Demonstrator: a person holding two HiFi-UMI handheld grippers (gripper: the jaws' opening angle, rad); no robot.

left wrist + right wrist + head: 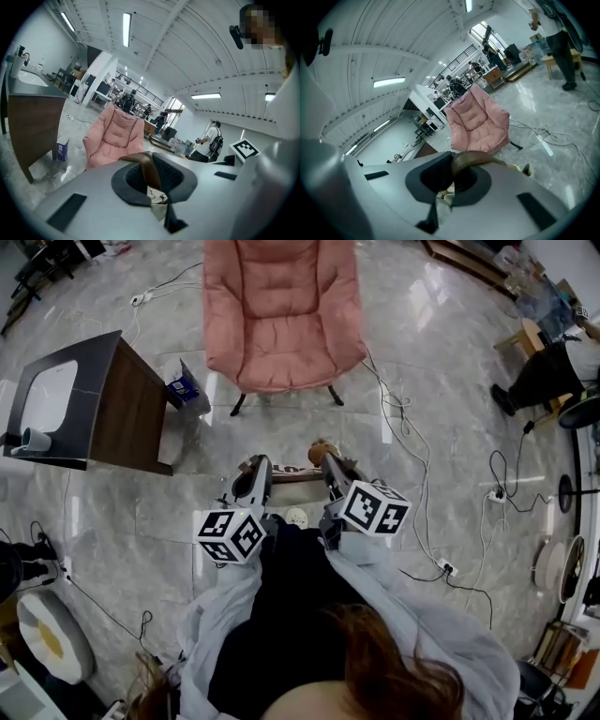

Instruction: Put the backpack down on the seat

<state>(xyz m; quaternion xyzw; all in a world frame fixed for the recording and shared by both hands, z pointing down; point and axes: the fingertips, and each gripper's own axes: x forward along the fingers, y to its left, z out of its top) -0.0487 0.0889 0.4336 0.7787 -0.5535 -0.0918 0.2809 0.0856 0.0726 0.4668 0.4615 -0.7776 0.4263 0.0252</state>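
The pink padded chair (281,315) stands on the floor ahead of me, its seat bare; it also shows as the pink chair (115,136) and the pink chair (480,124) in the two gripper views. My left gripper (255,471) and right gripper (330,465) are held side by side short of it. Each is shut on a brown strap of the backpack (286,471), which hangs between and below them, mostly hidden. The strap (149,168) runs through the left gripper (154,176). Another brown strap (476,159) arches over the right gripper (452,176).
A dark wooden counter with a white sink (103,399) stands at the left, a blue box (184,387) on the floor by it. Cables (403,418) trail over the marble floor to the right of the chair. A seated person (544,371) is at the far right.
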